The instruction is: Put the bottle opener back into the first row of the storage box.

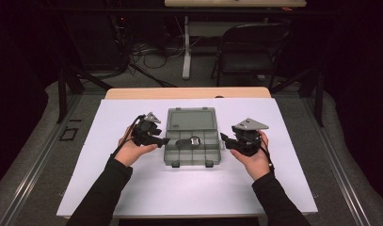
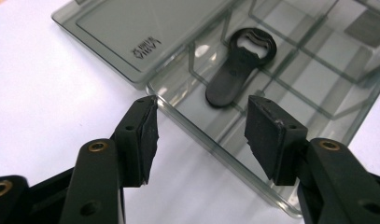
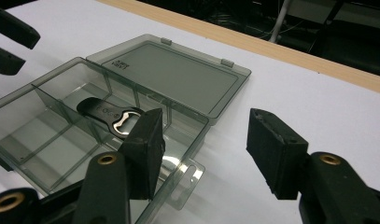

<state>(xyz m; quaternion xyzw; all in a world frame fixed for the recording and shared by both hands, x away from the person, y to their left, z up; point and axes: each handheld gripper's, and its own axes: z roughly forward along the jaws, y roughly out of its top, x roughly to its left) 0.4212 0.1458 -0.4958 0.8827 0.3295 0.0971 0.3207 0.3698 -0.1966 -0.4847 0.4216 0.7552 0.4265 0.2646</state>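
Left tool (image 1: 164, 140) and right tool (image 1: 223, 137) flank the open clear box (image 1: 172, 155) on the table (image 1: 189, 188), both gaping wide with nothing between them. A black bottle opener (image 1: 188, 141) lies inside, across the dividers.

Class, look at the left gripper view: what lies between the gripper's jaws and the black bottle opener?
The clear grey plastic box's near wall and a divider stand before the black bottle opener.
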